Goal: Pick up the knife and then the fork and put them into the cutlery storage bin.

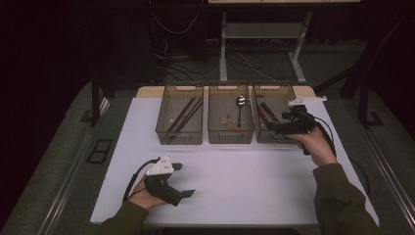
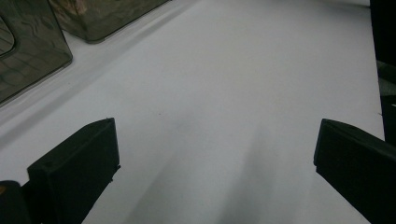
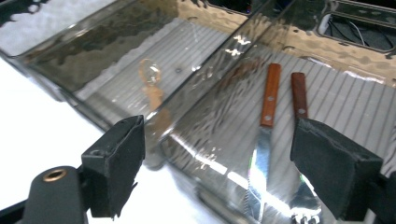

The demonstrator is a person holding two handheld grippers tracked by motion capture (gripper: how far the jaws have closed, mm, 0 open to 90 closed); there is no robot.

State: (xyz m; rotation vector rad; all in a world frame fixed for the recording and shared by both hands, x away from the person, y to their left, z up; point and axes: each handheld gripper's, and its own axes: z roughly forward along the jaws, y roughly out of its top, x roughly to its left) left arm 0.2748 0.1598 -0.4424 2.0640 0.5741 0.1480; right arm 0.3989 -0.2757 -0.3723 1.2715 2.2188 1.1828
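Note:
Three smoky see-through bins stand in a row at the back of the white table [image 1: 244, 176]. The right bin [image 1: 274, 88] holds two knives [image 1: 266, 111] with brown wooden handles; in the right gripper view they lie side by side, blades toward me [image 3: 268, 102]. My right gripper [image 1: 270, 128] hovers at that bin's front wall, open, with nothing between its jaws [image 3: 217, 130]. The left gripper [image 1: 183, 179] rests low at the near left of the table, open and empty, its jaws wide over bare white surface [image 2: 217, 126].
The left bin [image 1: 179, 139] holds dark chopsticks [image 1: 183, 115]. The middle bin [image 1: 230, 139] holds a metal spoon [image 1: 240, 105] and small scraps. Two bin corners [image 2: 32, 60] sit far from the left gripper. Beyond the table stand desk legs and cables on the floor.

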